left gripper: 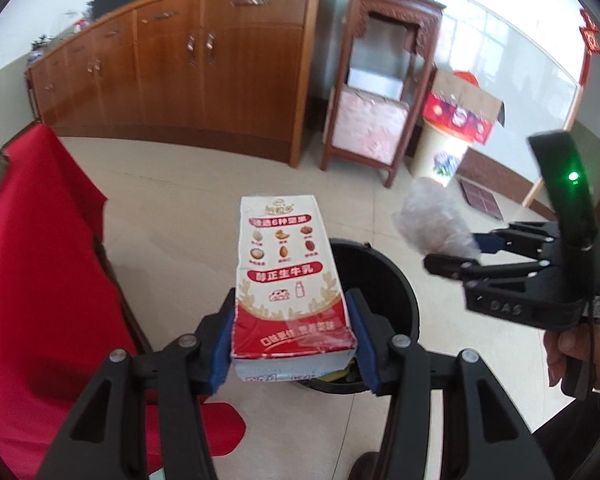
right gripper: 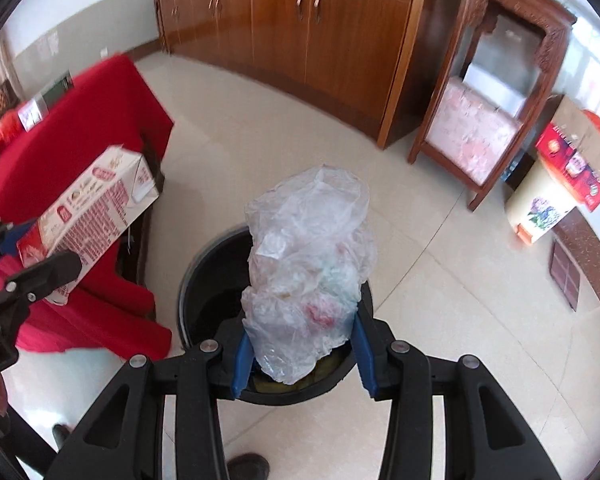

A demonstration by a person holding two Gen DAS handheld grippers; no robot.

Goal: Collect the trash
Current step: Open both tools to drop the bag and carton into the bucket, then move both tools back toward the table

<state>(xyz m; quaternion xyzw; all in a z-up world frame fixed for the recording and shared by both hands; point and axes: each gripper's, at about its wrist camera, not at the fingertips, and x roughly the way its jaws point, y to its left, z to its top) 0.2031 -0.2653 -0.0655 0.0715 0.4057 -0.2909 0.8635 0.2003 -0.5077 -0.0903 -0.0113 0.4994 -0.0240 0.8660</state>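
The left gripper [left gripper: 292, 344] has its two black fingers with blue pads [left gripper: 222, 352] closed on the near end of a long white-and-red milk carton printed with nuts and red banners [left gripper: 288, 276]. The carton points away from the camera and is held in the air, its far end out over the pale tiled floor [left gripper: 188, 184] and its near end above the left rim of the round black trash bin [left gripper: 400, 304]. In the right wrist view the same carton [right gripper: 96, 216] shows at the left, tilted upward, with the left gripper [right gripper: 32, 264] clamped on its lower end, in front of the red cloth-covered table [right gripper: 80, 128].

The right gripper [right gripper: 302, 350] holds a crumpled clear plastic bag with something red and pale inside [right gripper: 308, 272] between its blue-padded fingers [right gripper: 242, 360]; the fingers sit fairly wide, pressed against the bag's lower sides. The bag hangs directly over the opening of the black bin [right gripper: 204, 280], which stands on the floor just beside the red table's corner. From the left wrist view the right gripper [left gripper: 460, 252] reaches in from the right, the bag [left gripper: 432, 220] bunched at its tips, above the bin's right side.

Yellowish scraps lie inside the bin. A long brown wooden cabinet [left gripper: 180, 68] lines the far wall, with a carved dark wooden stand [left gripper: 380, 80] next to it and a red printed cardboard box [left gripper: 460, 112] resting on a cream container.
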